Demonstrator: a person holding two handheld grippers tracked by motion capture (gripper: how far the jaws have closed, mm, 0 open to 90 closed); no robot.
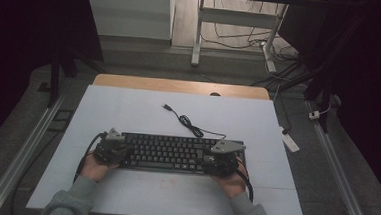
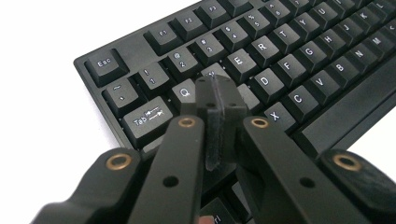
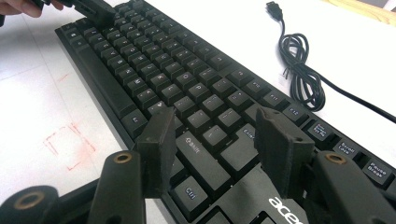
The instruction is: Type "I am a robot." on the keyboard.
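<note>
- Two claws are in use, one at each end of a black keyboard (image 1: 175,153); we find the keyboard lying flat on the white surface (image 1: 128,113), towards the person's side, long edge across the high view.
- We see the left claw (image 2: 218,112) fully closed, pads pressed together with nothing between them; its tip sits over the key rows near Q and Tab at the keyboard's left end; whether it touches a key we cannot tell.
- We see the right claw (image 3: 219,133) open, jaws well apart and gripping nothing; it hovers above the Shift and Enter keys at the keyboard's right end.
- We note the keyboard's black cable (image 1: 187,123) coiled on the surface just beyond the keyboard; its plug lies farther off.
</note>
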